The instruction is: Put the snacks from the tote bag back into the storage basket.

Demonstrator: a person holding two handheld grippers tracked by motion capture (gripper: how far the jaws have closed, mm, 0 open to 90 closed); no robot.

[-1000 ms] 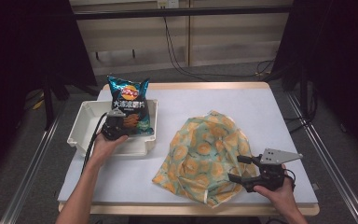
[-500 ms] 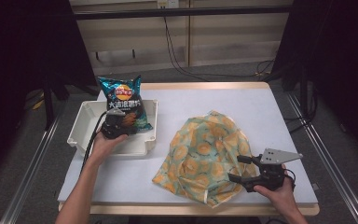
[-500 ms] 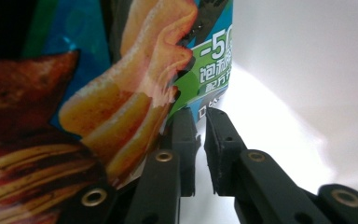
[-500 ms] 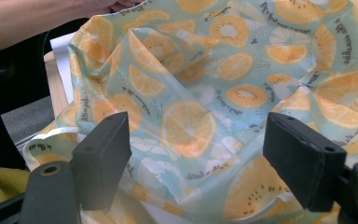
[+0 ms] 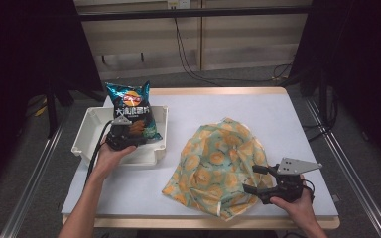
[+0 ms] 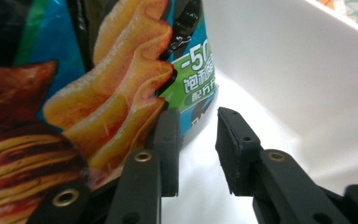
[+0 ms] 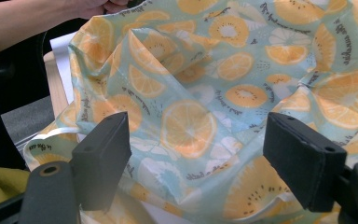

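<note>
A blue bag of crisps [image 5: 129, 110] stands tilted in the white tray [image 5: 86, 133] at the table's left. My left gripper [image 5: 125, 133] sits low against the bag's front. In the left gripper view its jaws [image 6: 198, 116] stand a little apart, with the bag [image 6: 98, 93] against the left jaw, its lower corner just past the tips, and the tray wall [image 6: 284, 70] behind. A crumpled cloth bag with orange-slice print [image 5: 218, 163] lies in the middle right. My right gripper [image 5: 250, 178] is open at its near right edge, with the cloth [image 7: 191, 93] ahead of the wide jaws [image 7: 198, 126].
The light table top [image 5: 258, 111] runs bare behind the cloth to the far edge. Metal rails [image 5: 349, 163] flank both sides of the table. A person's forearm [image 5: 87, 198] reaches in from the near left.
The crisps bag has shifted a little left and lower over the tray with my left gripper. The right gripper and the cloth have stayed put.
</note>
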